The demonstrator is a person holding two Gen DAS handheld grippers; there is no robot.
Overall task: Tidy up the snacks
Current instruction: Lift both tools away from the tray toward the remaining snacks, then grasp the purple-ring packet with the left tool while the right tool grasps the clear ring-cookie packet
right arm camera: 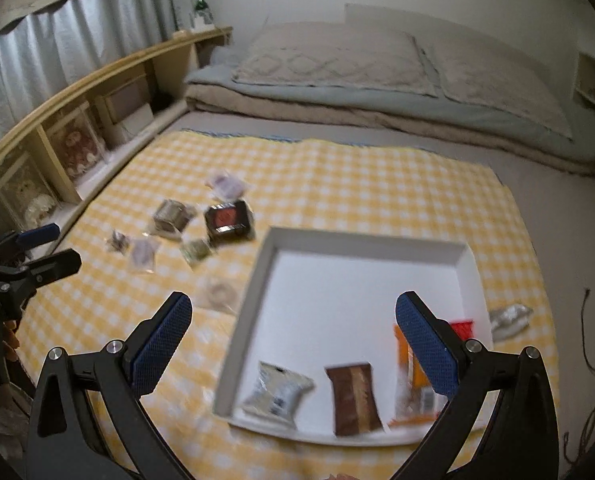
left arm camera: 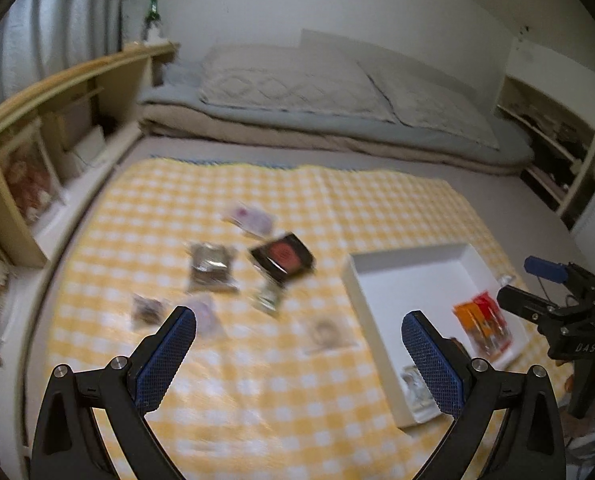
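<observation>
Loose snack packets lie on a yellow checked cloth: a black-and-red packet, a brown packet, a pink one and several small ones. My left gripper hovers open and empty above the cloth, left of the white tray. My right gripper hangs open and empty over the tray's near left part. In the tray lie a white-grey packet, a brown bar, an orange packet and a red one. The view is motion-blurred.
A silver packet lies on the cloth just right of the tray. Folded bedding and pillows fill the back. A low wooden shelf runs along the left, with a green bottle on top. Dark cables lie at the right.
</observation>
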